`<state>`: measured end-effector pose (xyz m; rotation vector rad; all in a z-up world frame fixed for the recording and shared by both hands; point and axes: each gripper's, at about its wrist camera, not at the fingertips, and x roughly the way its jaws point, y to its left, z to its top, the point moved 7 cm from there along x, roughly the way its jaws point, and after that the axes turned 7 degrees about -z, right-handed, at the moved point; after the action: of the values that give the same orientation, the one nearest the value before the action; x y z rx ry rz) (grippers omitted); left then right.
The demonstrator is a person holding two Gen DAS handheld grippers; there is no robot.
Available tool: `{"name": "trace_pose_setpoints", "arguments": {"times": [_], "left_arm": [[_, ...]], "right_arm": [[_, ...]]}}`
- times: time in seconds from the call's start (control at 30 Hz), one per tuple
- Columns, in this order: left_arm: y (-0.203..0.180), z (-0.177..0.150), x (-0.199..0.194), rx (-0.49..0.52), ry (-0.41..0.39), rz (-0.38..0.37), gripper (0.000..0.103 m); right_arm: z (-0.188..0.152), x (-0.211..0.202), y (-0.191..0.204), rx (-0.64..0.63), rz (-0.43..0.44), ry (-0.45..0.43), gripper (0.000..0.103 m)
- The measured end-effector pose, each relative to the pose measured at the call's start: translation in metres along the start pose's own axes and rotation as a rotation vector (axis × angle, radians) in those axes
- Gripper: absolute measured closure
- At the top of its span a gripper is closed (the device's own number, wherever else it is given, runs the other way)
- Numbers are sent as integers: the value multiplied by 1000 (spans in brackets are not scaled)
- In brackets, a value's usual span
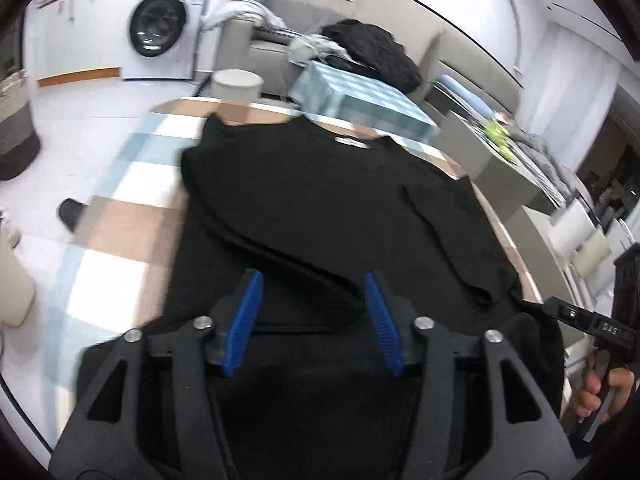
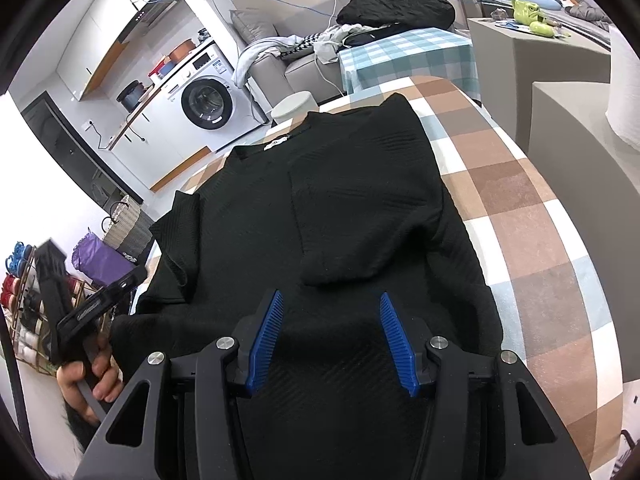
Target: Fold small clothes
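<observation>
Checked tablecloth [image 2: 540, 216] bearing black top [image 2: 340, 208], sleeves folded inward; left gripper [image 1: 312, 280] and right gripper [image 2: 330, 300] parted, nothing held; folds may be dragged loose by careless regrasping.

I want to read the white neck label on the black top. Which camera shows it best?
The right wrist view: the neck label on the black top is sharp there, though too small to read. In the left wrist view the label is only a motion-blurred white smear at the collar.
</observation>
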<state>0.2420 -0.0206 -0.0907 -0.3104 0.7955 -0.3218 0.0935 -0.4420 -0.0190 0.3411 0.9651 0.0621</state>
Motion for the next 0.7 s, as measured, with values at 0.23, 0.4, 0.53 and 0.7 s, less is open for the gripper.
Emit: {"name": "trace_pose_setpoints", "arguments": {"times": [0.23, 0.4, 0.53, 0.7], "left_arm": [[90, 3, 9, -157, -8, 72, 44], [118, 27, 45, -188, 17, 119, 44], [140, 51, 63, -220, 2, 162, 58], [148, 72, 81, -233, -22, 168, 101]], "right_arm": [[-5, 10, 7, -11, 22, 27, 51], [-6, 11, 3, -9, 11, 37, 51], [-3, 14, -2, 5, 5, 39, 51], [0, 18, -7, 17, 0, 45, 51]]}}
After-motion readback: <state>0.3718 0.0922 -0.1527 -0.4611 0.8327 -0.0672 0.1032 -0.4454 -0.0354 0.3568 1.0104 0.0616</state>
